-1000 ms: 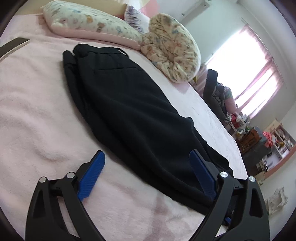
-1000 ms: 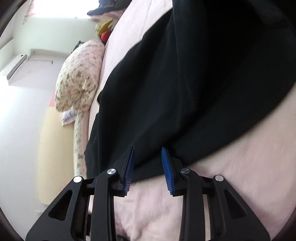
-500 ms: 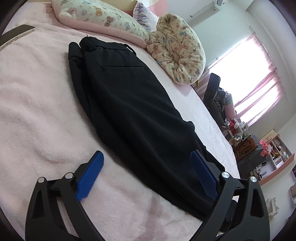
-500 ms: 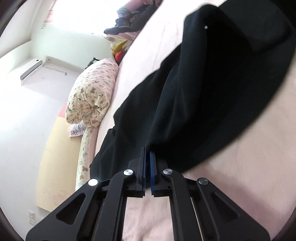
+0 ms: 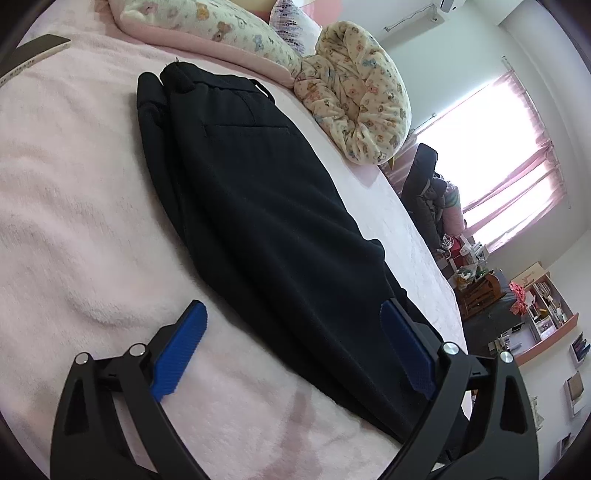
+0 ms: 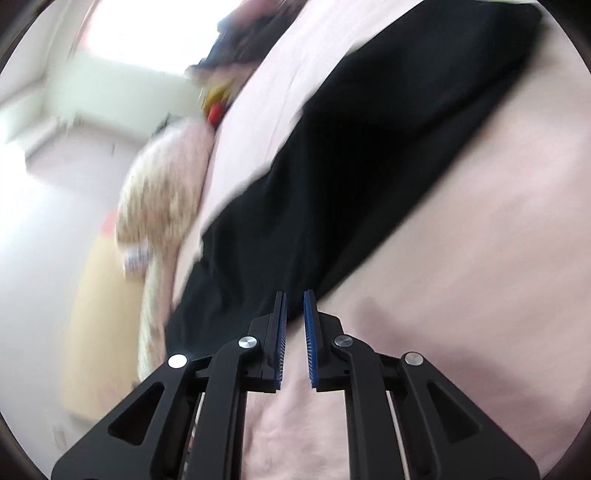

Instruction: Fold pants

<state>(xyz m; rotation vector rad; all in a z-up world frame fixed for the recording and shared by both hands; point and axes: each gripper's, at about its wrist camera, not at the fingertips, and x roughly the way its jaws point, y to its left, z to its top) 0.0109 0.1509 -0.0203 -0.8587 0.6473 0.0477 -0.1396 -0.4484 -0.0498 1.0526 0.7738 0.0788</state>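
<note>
Black pants (image 5: 258, 206) lie lengthwise on the pink bed (image 5: 74, 221), one leg folded over the other, waistband toward the pillows. My left gripper (image 5: 291, 308) hovers wide open over the lower leg part, one blue pad above the blanket and the other above the cloth, gripping nothing. In the blurred right wrist view the pants (image 6: 369, 147) run diagonally across the bed. My right gripper (image 6: 293, 295) sits at their near edge. Its jaws are opening, a narrow gap shows between the pads, and no cloth is pinched there.
Two patterned pillows (image 5: 207, 22) and a rolled floral quilt (image 5: 362, 96) lie at the head of the bed. A flat dark phone-like object (image 5: 33, 51) rests on the blanket at the far left. Beyond the bed's right edge stand a clothes-draped chair (image 5: 424, 184) and cluttered shelves (image 5: 546, 314).
My right gripper shut on the pants' edge half a second ago. It has since parted its pads, let the cloth go and swung along the edge. The left gripper stayed open and barely shifted.
</note>
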